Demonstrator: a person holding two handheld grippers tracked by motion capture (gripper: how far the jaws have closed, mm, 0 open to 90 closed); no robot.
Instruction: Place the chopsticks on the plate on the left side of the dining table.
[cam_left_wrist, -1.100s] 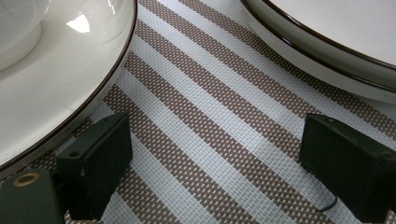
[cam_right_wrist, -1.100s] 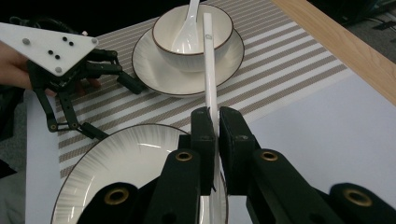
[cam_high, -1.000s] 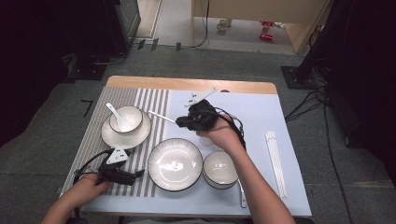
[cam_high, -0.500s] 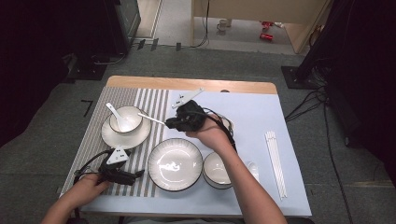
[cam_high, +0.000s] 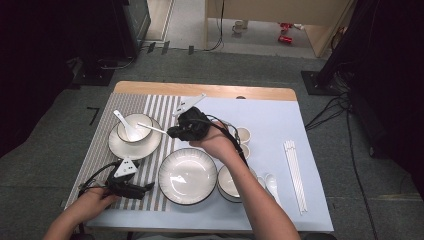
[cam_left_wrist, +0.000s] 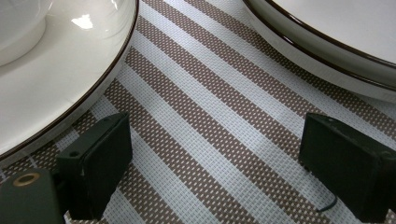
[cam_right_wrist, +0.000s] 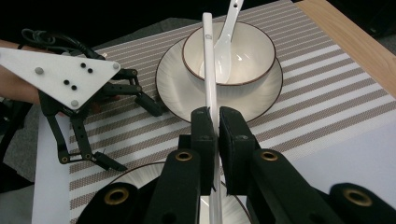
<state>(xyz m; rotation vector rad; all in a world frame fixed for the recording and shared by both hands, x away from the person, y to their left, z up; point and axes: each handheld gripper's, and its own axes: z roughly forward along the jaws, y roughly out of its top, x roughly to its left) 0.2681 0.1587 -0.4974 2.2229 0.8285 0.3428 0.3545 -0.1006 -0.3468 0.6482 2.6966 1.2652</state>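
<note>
High view: near the table's front left corner, the left hand-held gripper lies low on the brown-and-white striped woven placemat, jaws apart with nothing but mat between them. In the left gripper view the coarse weave shows clearly between two glossy dark-rimmed curves of crockery. Toward the back left of the mat sits a smooth white ceramic saucer plate carrying a round white bowl with a thin brown rim, and a white ceramic soup spoon rests inside it. The right hand-held gripper hangs above the mat's right edge, clamped on a slim white glossy chopstick; the stick's far end reaches out over the bowl's rim. Below it, at the front middle, is a large white ribbed plate with a dark edge. Right of that plate, on the pale blue smooth mat, a second white bowl is partly covered by the forearm, with another white spoon beside it. A pair of long white chopsticks lies near the right edge.
</note>
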